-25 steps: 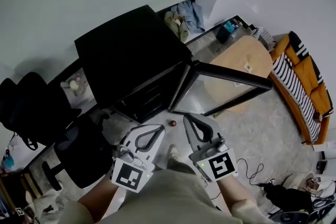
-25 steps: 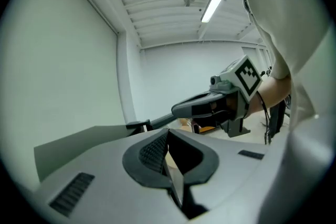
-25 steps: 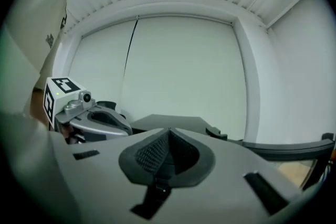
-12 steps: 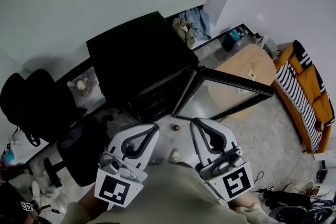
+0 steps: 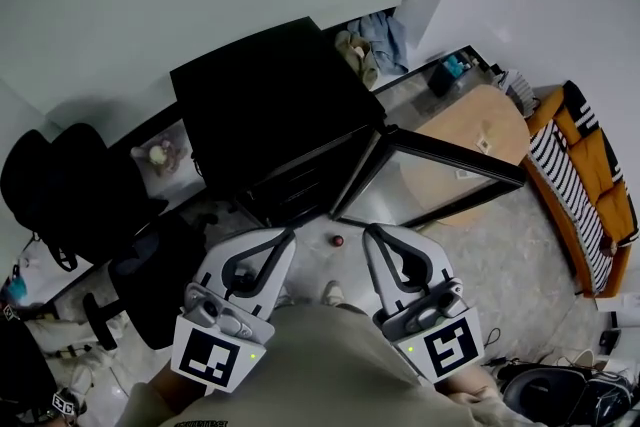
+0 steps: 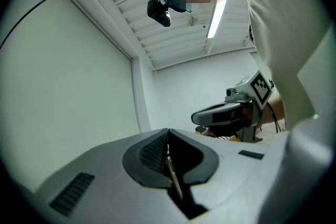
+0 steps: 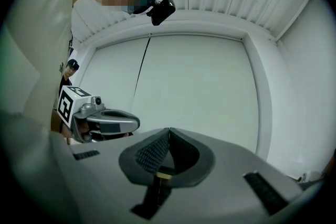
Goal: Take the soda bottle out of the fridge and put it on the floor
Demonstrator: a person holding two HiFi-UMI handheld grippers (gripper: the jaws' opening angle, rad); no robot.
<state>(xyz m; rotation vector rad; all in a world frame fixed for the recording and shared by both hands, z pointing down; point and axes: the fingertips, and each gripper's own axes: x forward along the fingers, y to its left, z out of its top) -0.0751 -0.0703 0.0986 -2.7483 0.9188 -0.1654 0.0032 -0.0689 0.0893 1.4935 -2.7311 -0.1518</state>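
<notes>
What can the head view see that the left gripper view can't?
Only the head view shows the black fridge with its glass door open, the floor and the round wooden table. Only the left gripper view shows the ceiling light and the camera on the person's head. Both show the right gripper and the left gripper, each shut and empty.

Black fridge [image 5: 270,105], orange sofa [image 5: 608,200], black-and-white striped cushion [image 5: 562,165].
</notes>
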